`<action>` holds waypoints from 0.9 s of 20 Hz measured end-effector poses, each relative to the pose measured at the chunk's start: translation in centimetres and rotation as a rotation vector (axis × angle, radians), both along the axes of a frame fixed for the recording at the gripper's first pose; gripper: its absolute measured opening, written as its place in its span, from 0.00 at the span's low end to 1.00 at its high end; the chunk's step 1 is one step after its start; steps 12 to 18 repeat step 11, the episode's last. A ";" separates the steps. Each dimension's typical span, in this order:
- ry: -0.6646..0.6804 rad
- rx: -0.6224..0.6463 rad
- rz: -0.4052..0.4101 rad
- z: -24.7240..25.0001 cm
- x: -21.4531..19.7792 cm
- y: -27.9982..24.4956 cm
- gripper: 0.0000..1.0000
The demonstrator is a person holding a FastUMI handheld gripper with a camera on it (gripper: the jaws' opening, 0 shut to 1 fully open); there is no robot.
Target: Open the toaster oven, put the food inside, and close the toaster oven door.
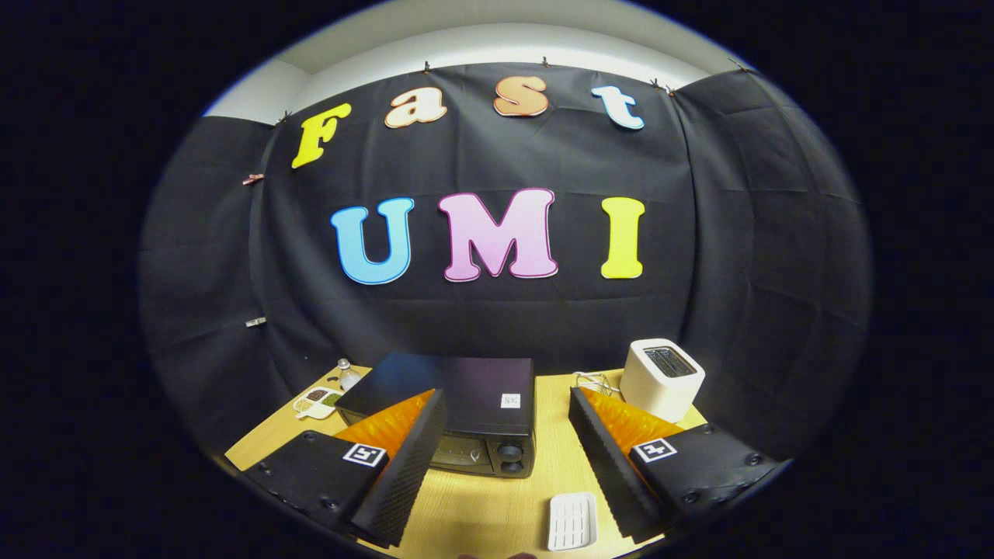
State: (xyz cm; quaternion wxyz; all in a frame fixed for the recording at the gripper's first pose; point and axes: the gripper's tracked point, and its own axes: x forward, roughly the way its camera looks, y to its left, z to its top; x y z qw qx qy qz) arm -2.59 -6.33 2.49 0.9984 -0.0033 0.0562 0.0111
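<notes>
A black toaster oven (458,400) stands on the wooden table (551,435), just ahead of my fingers and a little to the left. Its door looks closed, with two knobs (510,458) on the right side of its front. My gripper (505,458) is open, held above the table with nothing between its fingers. The left finger (404,473) covers part of the oven's front. A small white ridged tray (572,521) lies on the table near the right finger (609,466). I cannot tell what food it holds.
A white pop-up toaster (662,378) stands beyond the right finger, with a wire rack (596,383) beside it. Left of the oven lie a small dish with compartments (317,401) and a small bottle (347,375). Black cloth walls close in the back and sides.
</notes>
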 end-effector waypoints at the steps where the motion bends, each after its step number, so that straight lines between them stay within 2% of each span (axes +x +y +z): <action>1: -0.009 -0.006 -0.003 0.3 -0.2 -0.5 0.99; 8: -0.041 0.017 -0.020 1.5 -1.0 -2.1 0.99; 18: -0.046 0.028 -0.008 1.8 -0.9 -1.6 0.99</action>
